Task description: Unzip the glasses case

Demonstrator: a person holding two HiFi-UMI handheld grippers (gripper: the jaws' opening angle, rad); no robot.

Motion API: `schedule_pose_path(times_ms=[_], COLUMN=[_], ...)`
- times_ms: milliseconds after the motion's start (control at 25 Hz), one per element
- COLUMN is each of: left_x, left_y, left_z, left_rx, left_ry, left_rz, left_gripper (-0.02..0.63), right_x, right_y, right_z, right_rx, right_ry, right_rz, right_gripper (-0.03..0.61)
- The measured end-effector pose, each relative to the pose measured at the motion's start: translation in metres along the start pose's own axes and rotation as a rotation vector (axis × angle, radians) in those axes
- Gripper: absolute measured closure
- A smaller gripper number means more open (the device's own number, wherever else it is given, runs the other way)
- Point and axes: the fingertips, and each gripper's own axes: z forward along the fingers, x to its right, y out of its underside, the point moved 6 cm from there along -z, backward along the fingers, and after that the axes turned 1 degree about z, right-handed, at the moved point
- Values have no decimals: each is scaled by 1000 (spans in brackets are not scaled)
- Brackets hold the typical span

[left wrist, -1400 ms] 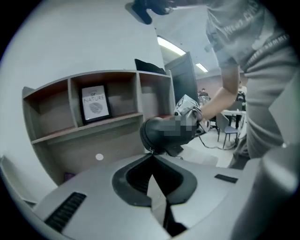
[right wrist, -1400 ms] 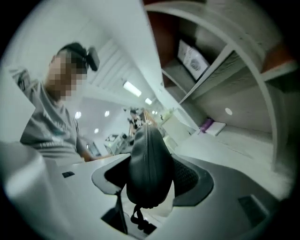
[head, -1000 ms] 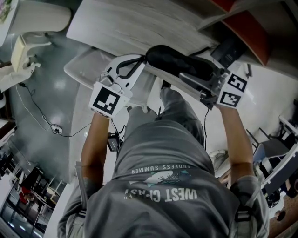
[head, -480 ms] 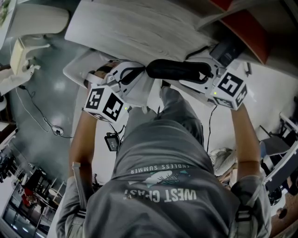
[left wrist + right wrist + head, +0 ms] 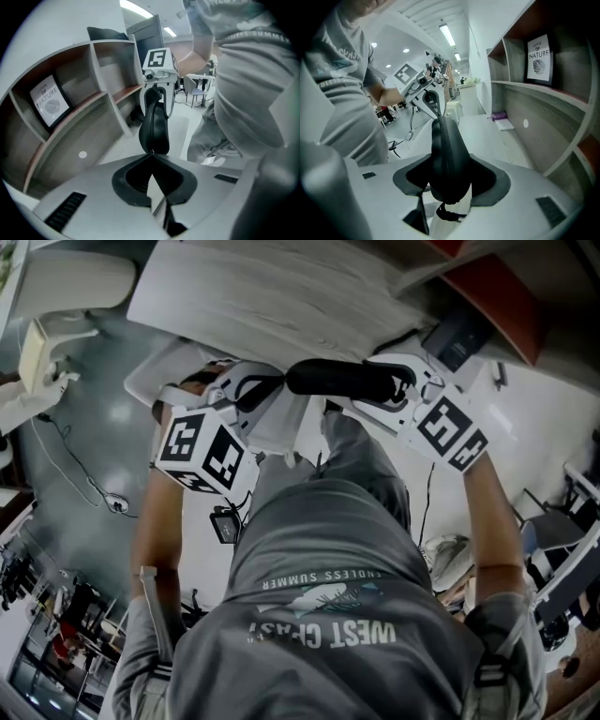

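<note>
Where the glasses case was: the glasses case [image 5: 342,381] hung level in the air between the two tools, above the person's lap and short of the pale table [image 5: 262,287], resting on nothing.
Right gripper: the right gripper [image 5: 449,185] was clamped across one rounded end of the case, its pads pressed to both sides, with a cord loop [image 5: 446,213] dangling beneath.
Left gripper: the left gripper [image 5: 151,157] had its jaws pinched together at the tips, right at the case's other end. They were apparently on the small zip pull [image 5: 150,151], though it was too tiny to make out for certain.
Zipper: the zipper [image 5: 449,150] ran along the upward edge, its teeth meshed over the whole stretch that the right gripper view showed.
Done: the case was lifted, braced at one end and taken at the pull end.
Left to do: by my reading, all of the opening itself, which means drawing the pull along the seam while the right side held firm.
</note>
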Motion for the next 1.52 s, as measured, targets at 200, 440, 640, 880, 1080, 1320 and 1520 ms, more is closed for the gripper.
schedule_pose_path(times_ms=[200,440,640,880,1080,1320,1520], left_x=[3,6,6,1,-16,-21,-21], left_y=[-13,-22,-33,-36,-24,-26,-20], left_z=[-6,-5,4,15,10,6,3], left_rx=[-87,-86,-96,-117,-29,70,145], left_ry=[-188,-254,-241,-270,-319,-330,-317], left_rz=[383,502,486,414,213,53,-33], left_gripper=[617,617,618,617,617,617,617], right_x=[5,2,0,6,10,10,8], right_y=[0,-9,-11,-13,-21,-20,-13], right_z=[-2,-2,-1,9,7,-19,-11], right_rx=[-26,-63,-119,-164,19,307,245], right_ry=[-82,-60,5,62,85,100,142], right_rz=[157,123,78,41,16,-84,-147], right_gripper=[337,337,336,333,320,312,291])
